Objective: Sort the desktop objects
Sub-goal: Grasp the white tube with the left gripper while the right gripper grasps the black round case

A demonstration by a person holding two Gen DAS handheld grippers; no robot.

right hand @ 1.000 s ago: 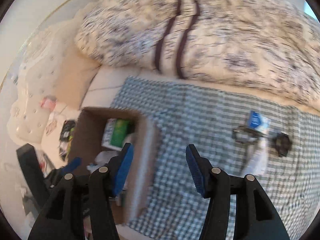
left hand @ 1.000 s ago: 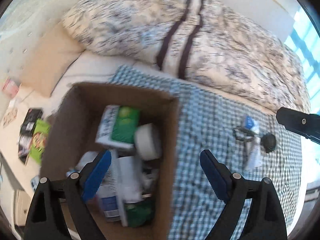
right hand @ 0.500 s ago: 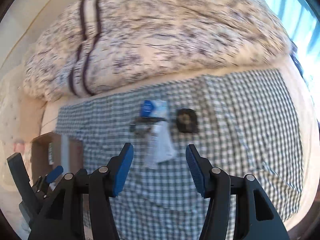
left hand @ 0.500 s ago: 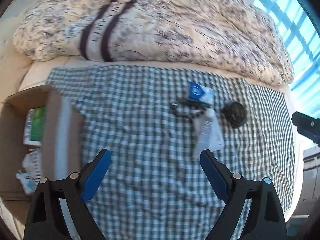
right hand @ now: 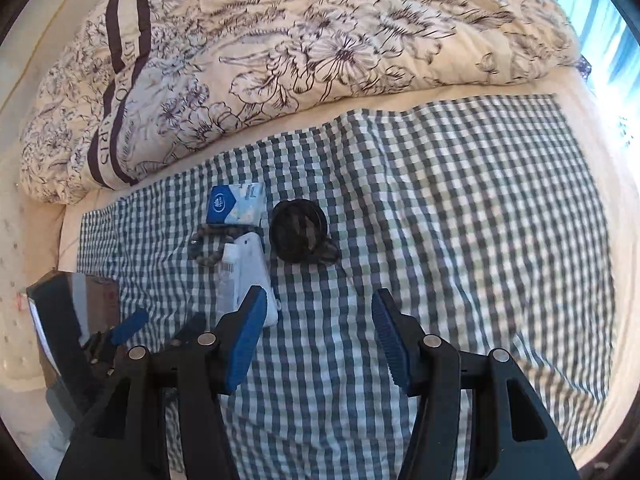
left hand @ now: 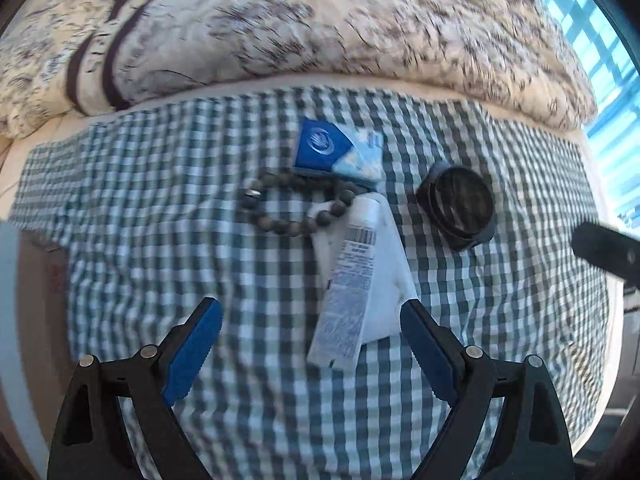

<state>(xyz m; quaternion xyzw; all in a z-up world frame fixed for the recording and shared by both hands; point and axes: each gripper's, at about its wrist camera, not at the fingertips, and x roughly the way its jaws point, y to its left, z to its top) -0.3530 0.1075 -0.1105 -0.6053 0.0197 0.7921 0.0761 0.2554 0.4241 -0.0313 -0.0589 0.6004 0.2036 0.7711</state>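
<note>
On checked cloth (left hand: pixel 160 208), tube (left hand: pixel 348 280), bead bracelet (left hand: pixel 288 208), tissue pack (left hand: pixel 336 150)

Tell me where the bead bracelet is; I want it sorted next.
In the left wrist view the bead bracelet lies mid-cloth, just below the blue tissue pack, its right side touching the white tube's cap end.

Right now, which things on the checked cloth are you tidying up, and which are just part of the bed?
For sorting:
blue tissue pack
bead bracelet
white tube, lying on a white flat thing
round black case
cardboard box

Just lying about:
flowery duvet
checked cloth
</note>
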